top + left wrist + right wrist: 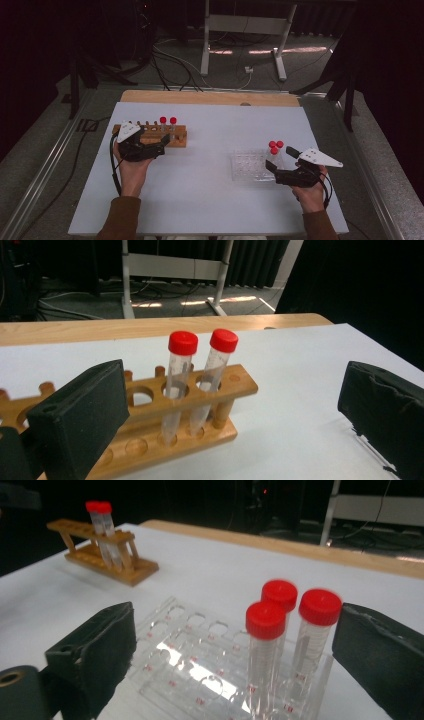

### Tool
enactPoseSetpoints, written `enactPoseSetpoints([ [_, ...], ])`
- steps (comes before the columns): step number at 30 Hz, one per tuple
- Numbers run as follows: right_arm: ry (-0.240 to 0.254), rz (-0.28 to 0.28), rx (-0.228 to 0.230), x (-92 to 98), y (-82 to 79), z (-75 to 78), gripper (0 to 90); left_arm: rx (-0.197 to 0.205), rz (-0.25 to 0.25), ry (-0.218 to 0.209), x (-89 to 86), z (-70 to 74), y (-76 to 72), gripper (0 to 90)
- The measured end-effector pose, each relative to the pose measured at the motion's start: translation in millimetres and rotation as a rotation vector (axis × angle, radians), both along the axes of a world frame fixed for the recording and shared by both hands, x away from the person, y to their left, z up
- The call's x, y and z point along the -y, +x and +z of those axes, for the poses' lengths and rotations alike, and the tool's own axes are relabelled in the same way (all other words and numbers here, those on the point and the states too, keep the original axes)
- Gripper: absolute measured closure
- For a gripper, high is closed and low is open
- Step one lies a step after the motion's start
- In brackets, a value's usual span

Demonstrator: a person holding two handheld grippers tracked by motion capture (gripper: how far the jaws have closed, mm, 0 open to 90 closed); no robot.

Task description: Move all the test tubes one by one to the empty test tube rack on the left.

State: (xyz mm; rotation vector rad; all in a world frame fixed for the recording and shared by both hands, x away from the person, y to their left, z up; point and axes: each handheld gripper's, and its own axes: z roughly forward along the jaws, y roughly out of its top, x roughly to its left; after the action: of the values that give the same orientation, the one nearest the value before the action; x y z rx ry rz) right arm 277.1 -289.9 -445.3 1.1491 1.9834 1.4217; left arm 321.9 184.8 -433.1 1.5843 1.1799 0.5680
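Observation:
A wooden tube rack (150,135) stands at the left of the white table, with two red-capped tubes (167,122) upright in its right-hand holes. My left gripper (161,146) sits just in front of that rack, open; in the left gripper view the two tubes (200,365) stand beyond its empty jaws (230,410). On the right, a clear plastic rack (250,165) holds three red-capped tubes (275,147) at its right end. My right gripper (281,160) is open, its jaws (235,650) standing on either side of these tubes (285,625), the left pad well off them.
The white tabletop (210,200) has a bare wooden strip (210,97) along its far edge. Beyond it are a white metal stand (245,25) and cables on the floor. The wooden rack (107,550) shows far off in the right gripper view.

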Motion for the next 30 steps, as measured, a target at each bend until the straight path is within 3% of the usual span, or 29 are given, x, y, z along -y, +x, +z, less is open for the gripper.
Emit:
enactPoseSetpoints([
  [7,-0.032,-0.007,-0.022,-1.3,3.4,-9.1,13.2,0.016,-0.024,-0.009,-3.0,-0.4,-17.0,0.6],
  [12,-0.06,-0.025,-0.043,-2.7,7.2,-16.7,31.2,0.026,-0.031,-0.031,-3.3,0.4,-22.0,0.6],
  [13,-0.06,-0.025,-0.043,-2.7,7.2,-16.7,31.2,0.027,-0.034,-0.028,-2.7,1.4,-22.5,0.6],
  [15,-0.085,-0.033,-0.043,-4.0,8.9,-20.5,45.7,0.04,-0.039,-0.032,-1.3,3.7,-24.3,0.6],
  [20,-0.119,-0.06,-0.043,-7.4,11.3,-25.8,60.3,0.057,-0.049,-0.038,2.3,7.6,-27.8,0.6],
  [30,-0.149,-0.095,-0.038,-10.0,13.6,-30.4,70.1,0.061,-0.052,-0.04,1.7,8.4,-32.4,0.6],
])
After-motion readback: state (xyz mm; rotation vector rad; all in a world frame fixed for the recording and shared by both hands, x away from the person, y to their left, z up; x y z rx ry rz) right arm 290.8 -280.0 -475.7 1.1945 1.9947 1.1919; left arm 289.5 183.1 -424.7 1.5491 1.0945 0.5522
